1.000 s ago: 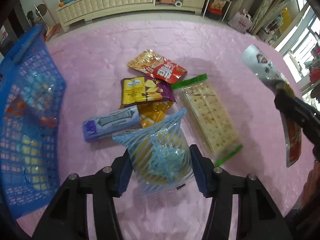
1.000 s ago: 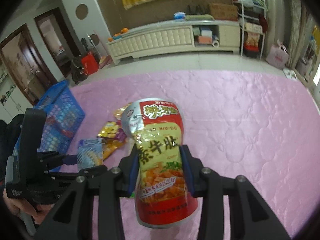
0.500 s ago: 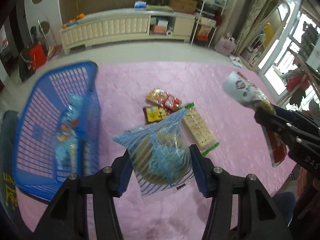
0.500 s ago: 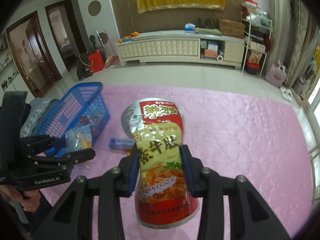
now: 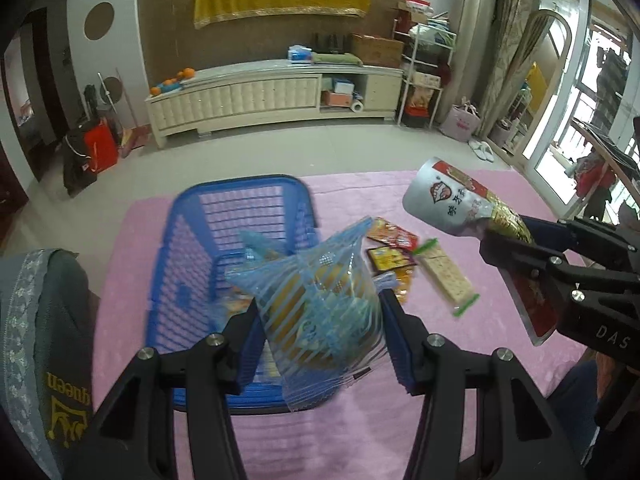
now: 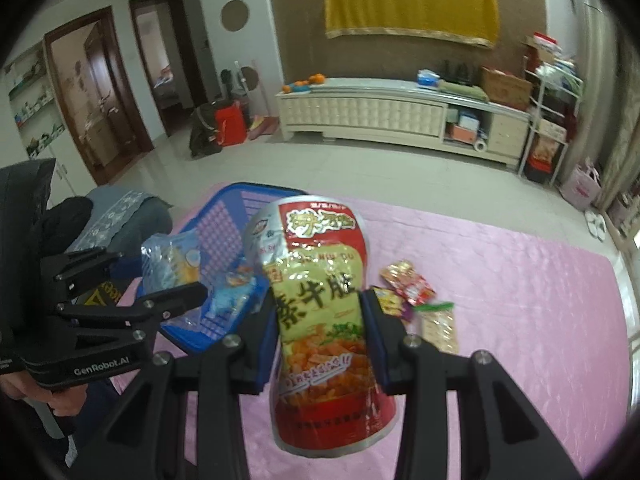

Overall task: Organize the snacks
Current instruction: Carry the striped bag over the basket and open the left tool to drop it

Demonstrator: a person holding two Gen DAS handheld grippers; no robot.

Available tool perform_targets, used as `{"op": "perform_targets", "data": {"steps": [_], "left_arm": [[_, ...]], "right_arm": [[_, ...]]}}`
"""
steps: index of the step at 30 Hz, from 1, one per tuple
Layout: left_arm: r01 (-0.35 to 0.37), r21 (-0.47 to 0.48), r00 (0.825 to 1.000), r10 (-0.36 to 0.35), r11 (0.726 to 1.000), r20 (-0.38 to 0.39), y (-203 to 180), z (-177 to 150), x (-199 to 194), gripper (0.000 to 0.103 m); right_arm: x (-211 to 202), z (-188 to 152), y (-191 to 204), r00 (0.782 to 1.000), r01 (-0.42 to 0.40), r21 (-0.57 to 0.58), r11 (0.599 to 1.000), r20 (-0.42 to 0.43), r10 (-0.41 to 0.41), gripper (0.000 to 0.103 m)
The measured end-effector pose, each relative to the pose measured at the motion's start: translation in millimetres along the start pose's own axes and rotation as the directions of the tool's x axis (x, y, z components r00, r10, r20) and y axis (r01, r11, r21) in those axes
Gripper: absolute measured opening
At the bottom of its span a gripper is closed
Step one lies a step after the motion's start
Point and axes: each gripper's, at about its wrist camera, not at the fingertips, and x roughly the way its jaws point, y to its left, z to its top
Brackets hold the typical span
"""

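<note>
My left gripper (image 5: 320,332) is shut on a blue striped snack bag (image 5: 320,312) and holds it above the near end of the blue basket (image 5: 224,216); it also shows in the right wrist view (image 6: 168,264). My right gripper (image 6: 320,328) is shut on a red and yellow snack pouch (image 6: 320,300), held up in the air to the right of the basket; the pouch also shows in the left wrist view (image 5: 460,208). Several snack packets (image 5: 394,236) and a cracker pack (image 5: 444,276) lie on the pink quilt (image 5: 352,432).
The basket (image 6: 224,224) holds a few packets. A grey cushion (image 5: 36,320) lies left of the basket. A white cabinet (image 5: 272,96) stands at the far wall across the tiled floor.
Both grippers have risen high above the quilt with their packs. The left gripper has swung left, so the striped bag now hangs over the basket.
</note>
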Motion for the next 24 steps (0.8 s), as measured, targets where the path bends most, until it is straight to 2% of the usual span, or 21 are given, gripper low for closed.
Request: {"op": "perform_targets", "data": {"steps": [4,8,12,15,24], "left_arm": [[-0.023,-0.030,1.000,0.023,0.999,0.003,32.6,0.8,-3.7,0.051],[-0.046,-0.039,0.999,0.046,0.998,-0.012,60.3,6.5,2.1,0.051],[-0.047,-0.056,0.999,0.046,0.997,-0.023,80.6,17.0,12.9,0.051],[-0.060,-0.057,0.998,0.059,0.997,-0.028,89.1,22.6,25.0,0.052],[-0.038,-0.058,0.997,0.035,0.998,-0.065,107.0,34.7,66.2,0.052]], "right_arm": [[21.0,13.0,21.7,1.000,-0.002,-0.011,1.000,-0.014,0.002,0.044],[41.3,23.8,32.9,0.998,-0.046,-0.003,0.999,-0.041,0.046,0.044],[61.4,35.4,45.4,0.998,-0.041,-0.037,0.998,-0.059,0.038,0.044],[74.4,41.7,47.4,0.997,-0.038,-0.040,0.998,-0.066,0.036,0.044],[106.0,49.9,38.0,0.994,-0.049,0.015,0.999,-0.096,0.050,0.044]]}}
